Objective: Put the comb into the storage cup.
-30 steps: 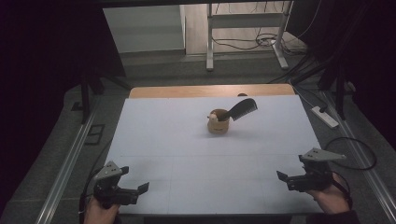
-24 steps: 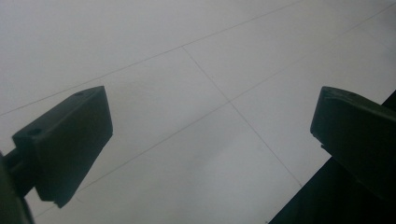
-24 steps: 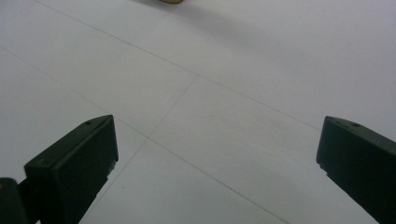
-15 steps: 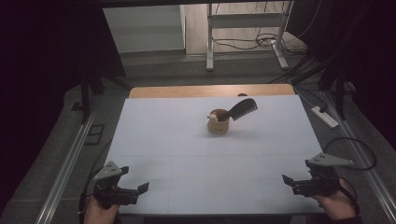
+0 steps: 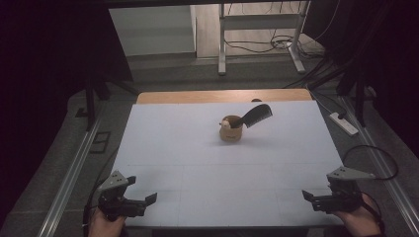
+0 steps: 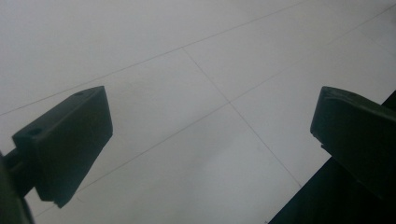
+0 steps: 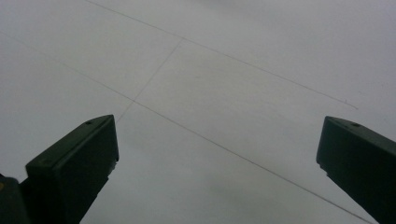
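A small round wooden holder [image 5: 230, 131] stands upright on the white table sheet [image 5: 197, 148], a little right of centre toward the back. A black comb [image 5: 256, 116] leans out of it to the right, and a small pale object [image 5: 225, 125] sits at its left rim. My left gripper [image 5: 143, 200] rests low at the table's front left corner, open with nothing between its jaws [image 6: 210, 140]. At the front right corner my right gripper [image 5: 309, 196] is open and holds nothing [image 7: 217, 158]. Both are far from the holder.
A bare wooden strip [image 5: 222, 96] shows along the table's far edge. Metal rails [image 5: 69, 173] run down both sides. A white power strip [image 5: 344, 123] lies on the floor to the right, with cables and a metal stand [image 5: 257, 29] behind the table.
My right gripper has moved back toward the front edge and a little to the right. The left gripper, holder and comb have stayed put.
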